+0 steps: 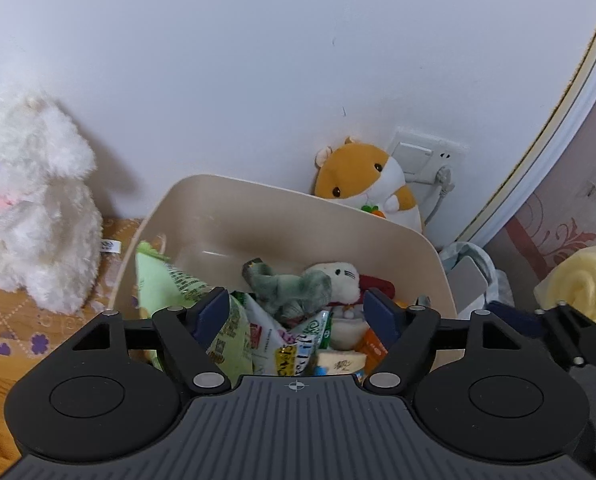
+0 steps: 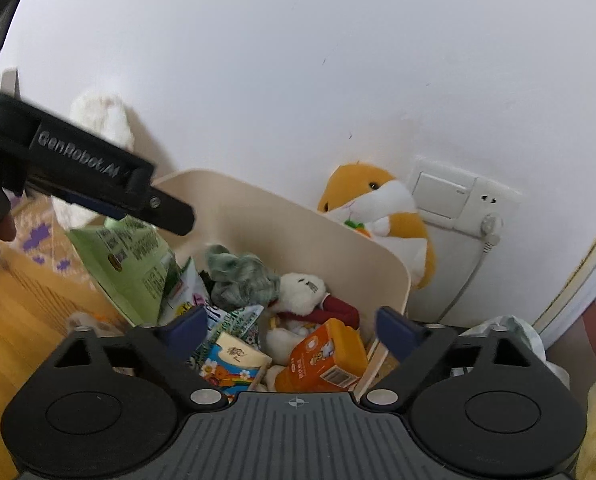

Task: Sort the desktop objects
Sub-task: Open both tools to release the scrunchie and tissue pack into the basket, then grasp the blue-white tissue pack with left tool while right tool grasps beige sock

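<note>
A cream plastic bin [image 1: 414, 248] [image 2: 266, 216] stands against the wall, filled with snack packets, a grey-green plush [image 1: 286, 284] [image 2: 242, 276], a white plush [image 1: 338, 276] [image 2: 302, 292] and an orange carton [image 2: 326, 356]. My left gripper [image 1: 298, 312] hovers open over the bin, empty; a green snack bag [image 1: 166, 280] [image 2: 130, 264] lies just beside its left finger. The left gripper also shows in the right wrist view [image 2: 98, 184], above that bag. My right gripper [image 2: 290, 326] is open and empty over the bin's near right side.
A white rabbit plush [image 1: 38, 200] sits left of the bin on a patterned mat [image 1: 14, 332]. An orange hamster plush [image 1: 370, 176] [image 2: 382, 208] leans behind the bin by a wall socket [image 1: 426, 160]. A plastic bag [image 1: 478, 276] and yellow towel [image 1: 578, 276] lie right.
</note>
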Demonstrator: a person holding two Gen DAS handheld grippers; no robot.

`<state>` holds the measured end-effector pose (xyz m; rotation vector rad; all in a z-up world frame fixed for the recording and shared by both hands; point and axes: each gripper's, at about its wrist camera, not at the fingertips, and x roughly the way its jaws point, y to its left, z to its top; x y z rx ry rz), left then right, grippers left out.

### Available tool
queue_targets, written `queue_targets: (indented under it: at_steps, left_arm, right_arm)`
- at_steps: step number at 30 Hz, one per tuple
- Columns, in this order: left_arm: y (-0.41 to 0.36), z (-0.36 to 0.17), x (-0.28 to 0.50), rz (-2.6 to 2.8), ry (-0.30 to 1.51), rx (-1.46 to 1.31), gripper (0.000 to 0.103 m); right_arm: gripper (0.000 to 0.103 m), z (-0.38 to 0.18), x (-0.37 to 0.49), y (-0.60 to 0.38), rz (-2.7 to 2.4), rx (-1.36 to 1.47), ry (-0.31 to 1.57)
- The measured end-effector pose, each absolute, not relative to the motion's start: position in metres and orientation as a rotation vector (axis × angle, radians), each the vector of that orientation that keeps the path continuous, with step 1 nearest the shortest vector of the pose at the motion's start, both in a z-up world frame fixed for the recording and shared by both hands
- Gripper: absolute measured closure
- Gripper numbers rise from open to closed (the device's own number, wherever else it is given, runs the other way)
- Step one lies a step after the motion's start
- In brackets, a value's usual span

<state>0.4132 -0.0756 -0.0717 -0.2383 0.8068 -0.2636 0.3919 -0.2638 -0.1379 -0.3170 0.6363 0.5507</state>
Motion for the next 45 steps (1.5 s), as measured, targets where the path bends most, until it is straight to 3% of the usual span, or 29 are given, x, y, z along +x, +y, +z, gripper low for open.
queue_targets:
  at_steps: [4,9,23,45]
  left_arm:
    - [-0.060,-0.066,0.395,-0.246,0.763,-0.198,0.025]
    - [-0.035,-0.072,0.374,-0.239,0.776,-0.169,0.024]
    - [-0.004,-0.161,0.317,-0.280,1.035,-0.024,0.024]
    - [-0.024,-0.221,0.304,-0.340,1.115,0.140,0.024]
  right_arm:
    - [0.000,-0.132,0.379,-0.271,0.553,-0.294,0.629]
    - [0.000,-0.135,0.360,-0.274,0.578,-0.282,0.652]
    - [0.000,-0.188,0.314,-0.252,0.659,-0.410,0.790]
    - [0.000,-0.225,0.305,-0.213,0.776,-0.614,0.785]
